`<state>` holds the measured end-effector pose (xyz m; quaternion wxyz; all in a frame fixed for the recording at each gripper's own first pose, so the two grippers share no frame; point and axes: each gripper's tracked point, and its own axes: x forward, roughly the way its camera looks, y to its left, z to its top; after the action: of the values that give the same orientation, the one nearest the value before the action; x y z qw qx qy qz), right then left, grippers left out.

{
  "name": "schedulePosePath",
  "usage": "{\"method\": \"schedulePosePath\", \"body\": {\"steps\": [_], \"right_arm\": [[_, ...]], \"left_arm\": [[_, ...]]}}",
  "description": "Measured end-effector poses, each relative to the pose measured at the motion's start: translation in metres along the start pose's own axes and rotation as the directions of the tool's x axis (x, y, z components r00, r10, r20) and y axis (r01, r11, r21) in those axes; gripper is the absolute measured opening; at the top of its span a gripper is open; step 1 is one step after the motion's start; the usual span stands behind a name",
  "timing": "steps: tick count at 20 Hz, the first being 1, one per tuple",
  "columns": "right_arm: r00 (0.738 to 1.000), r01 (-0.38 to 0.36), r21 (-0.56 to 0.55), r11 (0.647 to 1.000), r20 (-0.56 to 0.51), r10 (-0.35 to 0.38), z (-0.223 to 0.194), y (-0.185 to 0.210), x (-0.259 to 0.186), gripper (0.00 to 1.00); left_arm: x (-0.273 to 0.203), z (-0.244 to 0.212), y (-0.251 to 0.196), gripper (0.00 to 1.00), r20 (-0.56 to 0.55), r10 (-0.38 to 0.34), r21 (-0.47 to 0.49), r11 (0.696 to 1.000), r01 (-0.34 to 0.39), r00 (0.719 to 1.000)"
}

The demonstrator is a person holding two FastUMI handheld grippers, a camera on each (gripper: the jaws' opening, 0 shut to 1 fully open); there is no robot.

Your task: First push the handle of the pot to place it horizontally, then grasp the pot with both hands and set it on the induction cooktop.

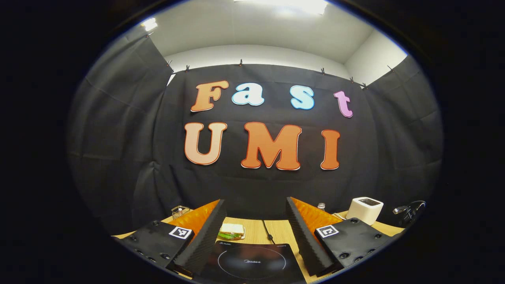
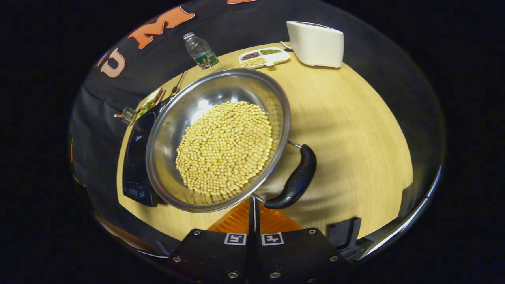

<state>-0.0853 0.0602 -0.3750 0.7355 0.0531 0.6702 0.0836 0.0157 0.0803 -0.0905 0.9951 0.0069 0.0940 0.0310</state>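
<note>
Left gripper (image 1: 256, 236): jaws wide open, holding nothing, above the cooktop (image 1: 252, 262). Right gripper (image 2: 253, 215): jaws closed together, just under the pot (image 2: 217, 139) rim beside the handle (image 2: 294, 180); whether they pinch the rim cannot be told. The pot, filled with beans (image 2: 225, 146), lies mid-desk (image 2: 355, 130), its left rim overlapping the cooktop. A toaster (image 2: 315, 38) stands at the far edge.

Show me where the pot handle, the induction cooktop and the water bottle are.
pot handle (image 2: 296, 179): right gripper view, middle of its grip.
induction cooktop (image 2: 136, 157): right gripper view, its bare glass top.
water bottle (image 2: 200, 51): right gripper view, its body.
</note>
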Motion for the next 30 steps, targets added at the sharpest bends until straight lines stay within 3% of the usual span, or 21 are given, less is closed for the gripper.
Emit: {"method": "schedulePosePath", "body": {"steps": [16, 30], "right_arm": [[0.992, 0.089, 0.104, 0.991, 0.08, -0.098, 0.081, -0.039, 0.018, 0.0], [0.984, 0.126, 0.094, 0.988, 0.117, -0.137, 0.147, -0.045, 0.036, 0.0]], "left_arm": [[0.014, -0.015, 0.005, 1.0, -0.036, 0.003, 0.033, 0.999, -0.001, 0.999], [0.017, -0.04, 0.021, 1.0, -0.107, 0.026, 0.046, 0.999, -0.021, 0.994]]}}
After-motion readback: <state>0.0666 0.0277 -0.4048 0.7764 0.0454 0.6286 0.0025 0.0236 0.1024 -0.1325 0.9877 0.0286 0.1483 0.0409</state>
